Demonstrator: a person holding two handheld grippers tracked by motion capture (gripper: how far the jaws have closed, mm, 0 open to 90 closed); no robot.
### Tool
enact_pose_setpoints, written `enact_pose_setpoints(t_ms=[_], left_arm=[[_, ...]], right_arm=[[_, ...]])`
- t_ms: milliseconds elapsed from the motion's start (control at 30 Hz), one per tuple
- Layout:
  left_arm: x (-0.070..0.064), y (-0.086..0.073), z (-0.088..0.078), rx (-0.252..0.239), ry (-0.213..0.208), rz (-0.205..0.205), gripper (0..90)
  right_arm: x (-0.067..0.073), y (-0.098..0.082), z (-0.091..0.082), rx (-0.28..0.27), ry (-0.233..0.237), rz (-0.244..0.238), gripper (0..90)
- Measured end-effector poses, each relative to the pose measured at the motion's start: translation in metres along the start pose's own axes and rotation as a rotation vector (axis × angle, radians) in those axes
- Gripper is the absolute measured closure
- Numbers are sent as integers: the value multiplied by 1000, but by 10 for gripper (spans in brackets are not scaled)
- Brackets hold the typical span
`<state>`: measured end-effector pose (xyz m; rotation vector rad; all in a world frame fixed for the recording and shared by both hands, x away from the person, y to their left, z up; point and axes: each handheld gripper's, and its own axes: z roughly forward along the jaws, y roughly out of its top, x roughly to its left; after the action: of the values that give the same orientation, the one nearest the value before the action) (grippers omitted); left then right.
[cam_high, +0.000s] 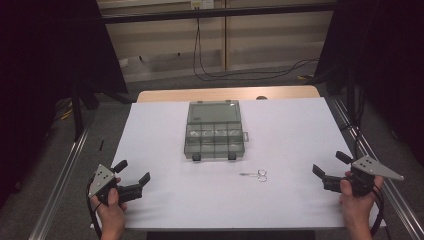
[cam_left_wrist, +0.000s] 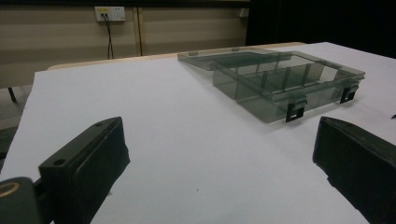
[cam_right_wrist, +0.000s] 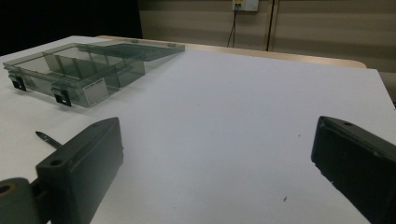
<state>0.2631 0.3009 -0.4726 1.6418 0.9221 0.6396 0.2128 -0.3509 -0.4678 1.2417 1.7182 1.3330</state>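
Both claws wide apart, nothing between the jaws: left claw (cam_high: 135, 172) low at the near left corner of the bench (cam_high: 300, 125), right claw (cam_high: 331, 165) at the near right edge, both aimed inward. Small scissors (cam_high: 256, 174) flat near the front middle, closer to the right claw. Best to descend level, pinching the shank. Farther back, compartment box (cam_high: 215, 131), well apart.

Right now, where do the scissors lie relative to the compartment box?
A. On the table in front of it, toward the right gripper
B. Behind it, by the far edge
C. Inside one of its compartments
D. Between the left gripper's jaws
A: the scissors lie on the white table, apart from the compartment box, on the near side toward the right gripper.
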Motion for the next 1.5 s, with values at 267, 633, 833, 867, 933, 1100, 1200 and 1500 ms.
enact_pose_setpoints(t_ms=[267, 633, 833, 867, 933, 1100, 1200, 1500], left_arm=[[0, -1, 0, -3, 3, -2, 30], [-1, -2, 1, 0, -2, 2, 31], [-1, -2, 1, 7, 2, 6, 31], [-1, -1, 0, 14, 4, 8, 32], [-1, -2, 1, 9, 1, 11, 32], [-2, -2, 1, 10, -3, 16, 32], [-2, -2, 2, 4, 2, 10, 32], [-2, -2, 1, 14, -2, 19, 32]], right_arm=[[9, 7, 7, 45, 38, -38, 40], [32, 28, 23, 112, 129, -129, 0], [38, 35, 33, 130, 150, -145, 0], [39, 36, 35, 132, 150, -147, 0], [40, 38, 38, 140, 154, -144, 0], [45, 43, 48, 169, 182, -173, 0], [50, 47, 54, 190, 197, -192, 0], [62, 60, 73, 247, 242, -241, 0]])
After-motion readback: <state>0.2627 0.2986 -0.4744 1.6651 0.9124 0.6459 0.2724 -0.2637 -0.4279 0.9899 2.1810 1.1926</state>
